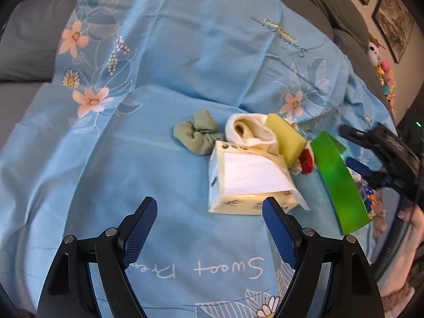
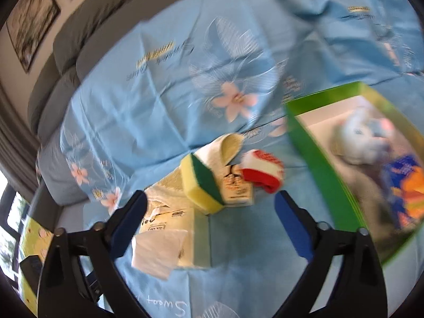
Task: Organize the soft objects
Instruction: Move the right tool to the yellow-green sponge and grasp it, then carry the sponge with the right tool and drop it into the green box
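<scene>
Here a boxy tissue pack (image 1: pixel 249 182) rests on wrinkled sheet (image 1: pixel 159 145).

Tissue pack (image 1: pixel 246 180) at frame centre on bedsheet (image 1: pixel 159 145), sponge (image 1: pixel 285 137) behind it, box (image 1: pixel 339 180) at right, sock (image 1: pixel 201 132) upper left of pack

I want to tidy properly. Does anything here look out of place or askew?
Yes. The tissue pack lies tilted on the blue sheet, one tissue hanging out. The sponge leans against a rolled towel, outside the green box.
</scene>
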